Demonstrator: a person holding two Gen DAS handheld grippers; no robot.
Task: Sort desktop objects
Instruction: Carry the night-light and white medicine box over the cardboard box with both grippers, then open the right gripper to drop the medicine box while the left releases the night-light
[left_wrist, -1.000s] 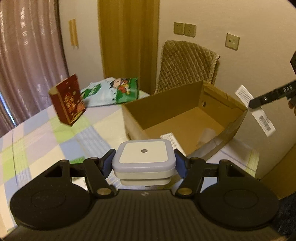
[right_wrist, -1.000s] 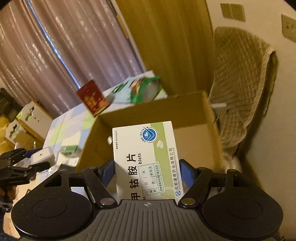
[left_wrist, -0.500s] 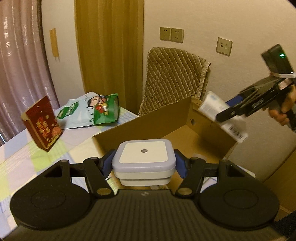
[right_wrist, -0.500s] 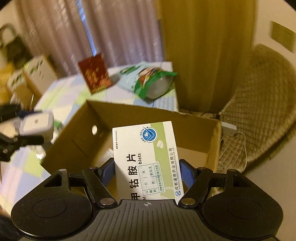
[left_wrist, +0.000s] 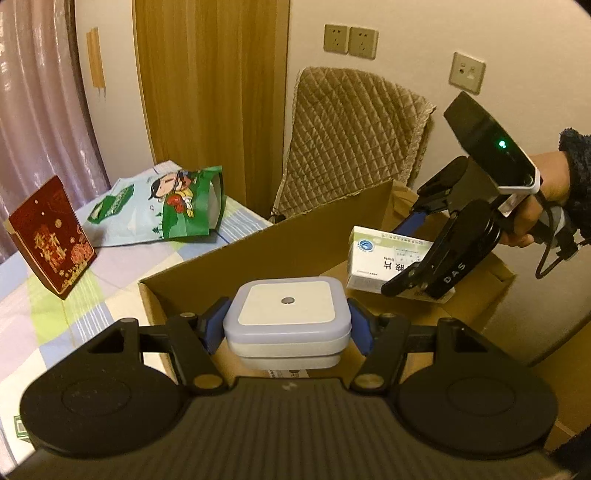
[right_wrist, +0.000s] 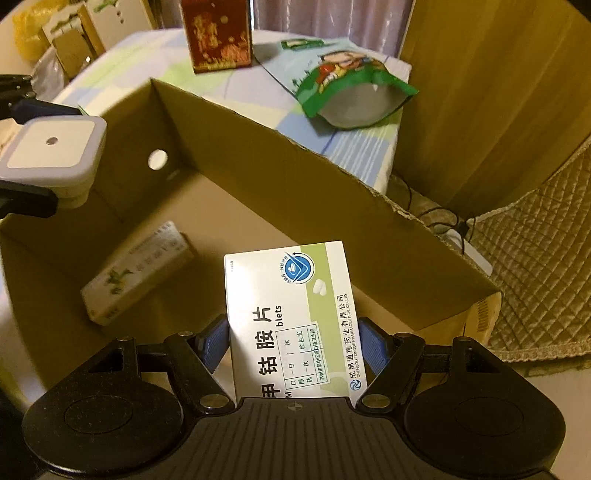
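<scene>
My left gripper (left_wrist: 288, 325) is shut on a square white night light (left_wrist: 286, 317) and holds it over the near rim of an open cardboard box (left_wrist: 258, 254). My right gripper (right_wrist: 291, 339) is shut on a white and green medicine box (right_wrist: 291, 314), held above the inside of the cardboard box (right_wrist: 280, 206) and pointing steeply down. A second small medicine carton (right_wrist: 136, 273) lies on the box floor. In the right wrist view the night light (right_wrist: 51, 147) shows at the left edge. In the left wrist view the right gripper (left_wrist: 406, 266) with its medicine box (left_wrist: 384, 262) hangs over the box's far right side.
A red gift box (left_wrist: 48, 236) stands on the checked tablecloth (left_wrist: 48, 317) at the left, and a green snack bag (left_wrist: 173, 203) lies behind it. A quilted chair (left_wrist: 351, 129) stands behind the cardboard box. A person's hand (left_wrist: 543, 199) holds the right gripper.
Both grippers have come in over the cardboard box. The right one has sunk and rolled to point down into it, so the box floor and the carton there now show.
</scene>
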